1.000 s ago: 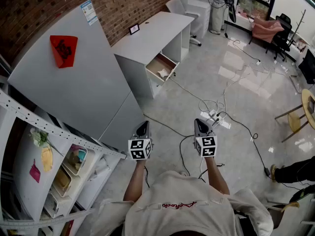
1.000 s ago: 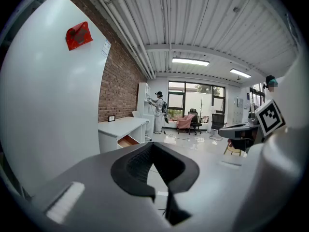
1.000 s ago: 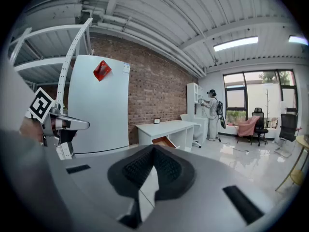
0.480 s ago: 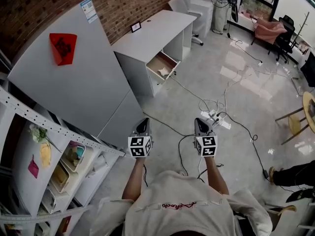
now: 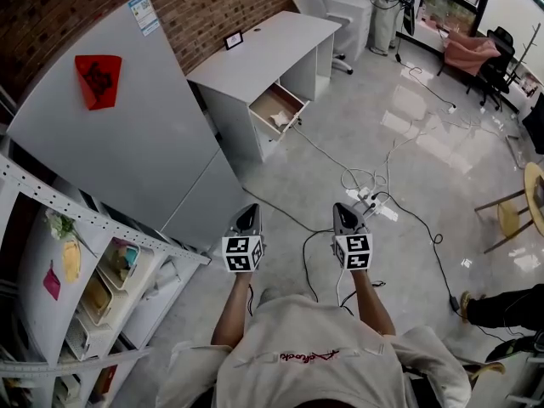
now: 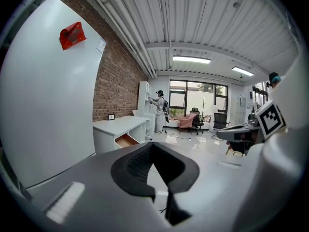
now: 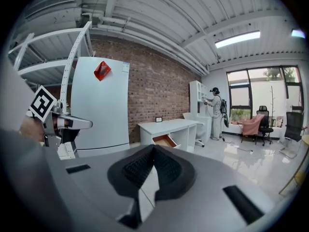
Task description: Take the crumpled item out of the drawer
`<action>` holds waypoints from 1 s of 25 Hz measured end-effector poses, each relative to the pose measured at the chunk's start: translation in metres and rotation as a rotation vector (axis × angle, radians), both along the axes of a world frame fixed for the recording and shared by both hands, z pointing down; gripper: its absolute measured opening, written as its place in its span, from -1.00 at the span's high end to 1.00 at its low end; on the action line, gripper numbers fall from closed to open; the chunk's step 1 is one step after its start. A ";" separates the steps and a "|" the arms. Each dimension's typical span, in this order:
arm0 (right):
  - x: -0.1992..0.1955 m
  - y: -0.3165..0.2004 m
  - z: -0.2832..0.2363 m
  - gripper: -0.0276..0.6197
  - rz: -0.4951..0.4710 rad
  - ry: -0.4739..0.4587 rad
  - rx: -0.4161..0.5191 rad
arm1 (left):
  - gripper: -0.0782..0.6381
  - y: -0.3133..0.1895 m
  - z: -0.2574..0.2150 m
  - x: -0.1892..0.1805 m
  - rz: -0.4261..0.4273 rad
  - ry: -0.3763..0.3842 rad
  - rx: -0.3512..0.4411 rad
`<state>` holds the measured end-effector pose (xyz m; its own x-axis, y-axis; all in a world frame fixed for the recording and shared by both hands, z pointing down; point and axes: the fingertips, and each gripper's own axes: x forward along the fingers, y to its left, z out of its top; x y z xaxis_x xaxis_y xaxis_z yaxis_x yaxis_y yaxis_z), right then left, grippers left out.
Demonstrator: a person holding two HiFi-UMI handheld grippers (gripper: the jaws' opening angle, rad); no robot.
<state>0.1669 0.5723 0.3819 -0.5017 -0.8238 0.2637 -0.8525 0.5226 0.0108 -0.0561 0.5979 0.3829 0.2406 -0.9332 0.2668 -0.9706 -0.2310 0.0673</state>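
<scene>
The small pale crumpled item (image 5: 280, 119) lies in the pulled-out, wood-lined drawer (image 5: 270, 102) of the white desk (image 5: 255, 49) against the brick wall, well apart from the person and ahead across the glossy floor. The grey left gripper (image 5: 247, 214) and grey right gripper (image 5: 342, 210) are held side by side pointing that way, each with its jaws pressed together on nothing. The drawer sits a little to the left of both, so the left one looks slightly nearer.
</scene>
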 end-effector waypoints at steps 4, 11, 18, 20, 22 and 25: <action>0.004 -0.003 0.012 0.88 -0.008 0.001 -0.019 | 0.76 -0.003 0.006 0.008 0.002 -0.015 -0.009; -0.001 -0.028 0.023 0.88 -0.017 0.005 -0.034 | 0.76 -0.026 0.020 0.008 0.003 -0.005 -0.027; -0.008 -0.082 0.025 0.88 0.003 0.026 -0.033 | 0.76 -0.085 0.027 0.004 0.035 0.010 -0.028; -0.013 -0.103 0.025 0.88 0.011 0.031 -0.036 | 0.76 -0.108 0.027 -0.001 0.045 0.013 -0.027; -0.021 -0.125 0.023 0.88 0.017 0.033 -0.034 | 0.76 -0.132 0.024 -0.008 0.055 0.016 -0.024; -0.038 -0.161 0.017 0.88 0.020 0.040 -0.030 | 0.76 -0.170 0.018 -0.022 0.066 0.023 -0.017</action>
<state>0.1287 0.4113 0.3991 -0.4737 -0.8252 0.3077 -0.8620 0.5060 0.0298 -0.0777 0.4282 0.4012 0.3079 -0.9104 0.2764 -0.9514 -0.2933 0.0937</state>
